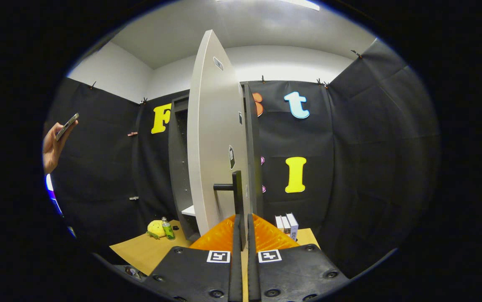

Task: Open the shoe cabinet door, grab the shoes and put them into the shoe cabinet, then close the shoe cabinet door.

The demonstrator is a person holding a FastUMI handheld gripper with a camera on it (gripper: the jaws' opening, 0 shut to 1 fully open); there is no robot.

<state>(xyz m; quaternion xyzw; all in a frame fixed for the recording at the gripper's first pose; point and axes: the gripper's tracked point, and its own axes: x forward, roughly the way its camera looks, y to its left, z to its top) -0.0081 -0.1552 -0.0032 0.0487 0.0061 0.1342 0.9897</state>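
Note:
The shoe cabinet (178, 167) is a tall dark grey box standing on the wooden table (149, 251) just ahead of me. Its pale door (216, 138) is swung wide open toward me, and I see it almost edge-on. A black bar handle (237, 188) sticks out from the door's lower part and runs down between my fingers. My gripper (243, 235) is shut on that handle, with both fingers pressed against it. A white shelf (188, 210) shows low inside the cabinet.
A yellow plush toy (156, 228) and a small green bottle (167, 230) sit on the table left of the cabinet. Some white boxes (287, 224) stand upright to its right. A person's hand (54, 144) holds a phone far off to the left.

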